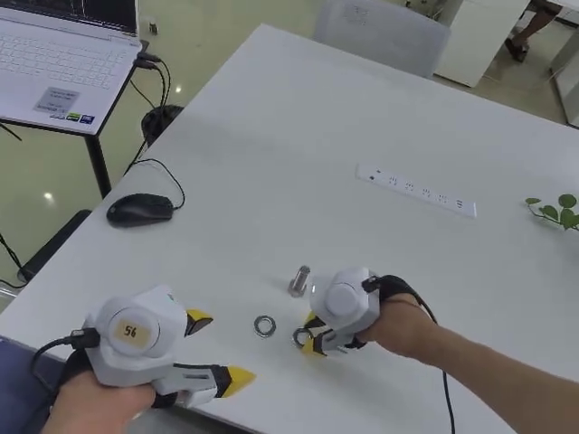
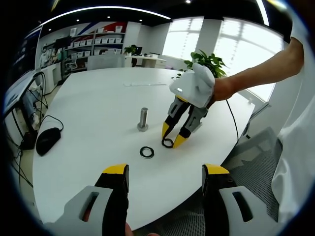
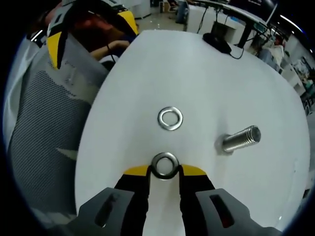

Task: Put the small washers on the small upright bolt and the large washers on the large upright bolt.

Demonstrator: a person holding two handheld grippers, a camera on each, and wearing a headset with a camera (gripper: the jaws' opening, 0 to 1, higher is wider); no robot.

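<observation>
Left gripper (image 1: 219,350), yellow-tipped jaws spread and empty, at the white table's (image 1: 298,163) near edge. Right gripper (image 3: 165,170) pinches a flat steel ring washer (image 3: 165,164) at table level. A second washer (image 1: 264,325) lies beside it, with the silver upright bolt (image 1: 299,280) beyond. Risk: held only at the tips, the thin washer may slip on lifting.

White table (image 1: 298,117) holds a mouse (image 1: 139,210) and power strip (image 1: 416,190); laptop (image 1: 63,54) beside it; bright windows (image 2: 241,42) behind a plant (image 2: 209,59).

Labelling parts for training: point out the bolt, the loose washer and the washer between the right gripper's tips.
bolt (image 2: 143,118), left gripper view, mid-shaft.
loose washer (image 3: 161,118), right gripper view, ring's left side.
pinched washer (image 3: 165,156), right gripper view, ring's top edge.
</observation>
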